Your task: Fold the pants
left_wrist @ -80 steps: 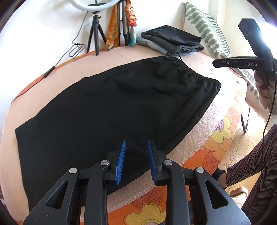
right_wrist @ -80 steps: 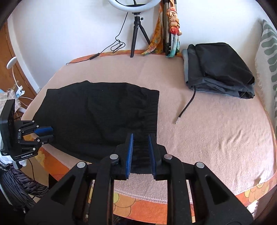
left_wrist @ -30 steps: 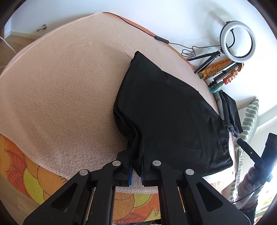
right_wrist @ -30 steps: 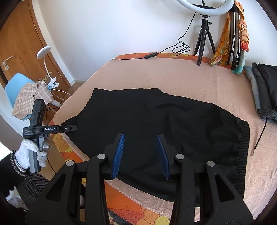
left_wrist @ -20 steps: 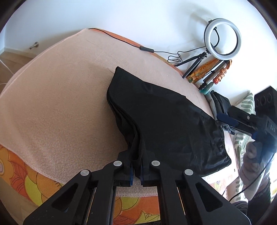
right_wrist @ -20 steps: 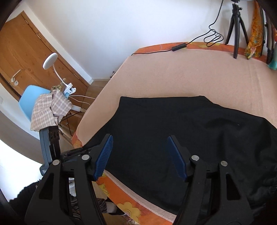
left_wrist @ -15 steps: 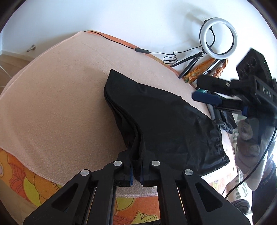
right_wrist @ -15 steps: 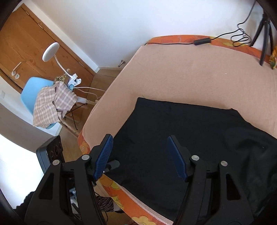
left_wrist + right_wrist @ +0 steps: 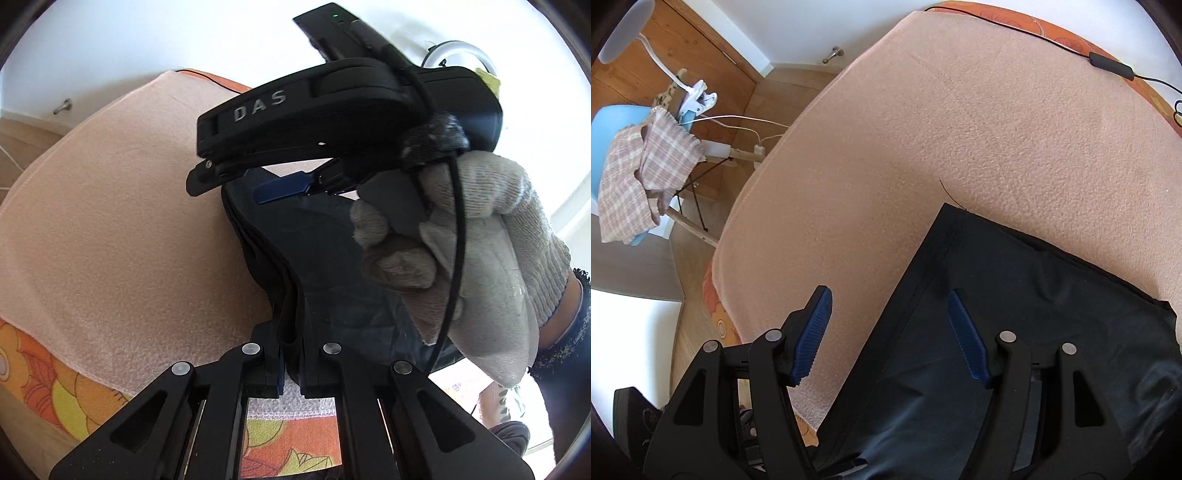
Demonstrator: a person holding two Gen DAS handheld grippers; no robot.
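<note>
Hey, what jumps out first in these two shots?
In the left wrist view, the white-gloved right hand and its open right tool fill the upper right, close over the black pants. At the bottom edge, the left tool is clamped on bunched fabric.

A peach blanket (image 9: 979, 122) covers the bed. At ten o'clock in the right wrist view, a blue chair (image 9: 605, 125) holds checked cloth (image 9: 642, 166) before a wooden door (image 9: 683, 48); white walls (image 9: 812, 22).
</note>
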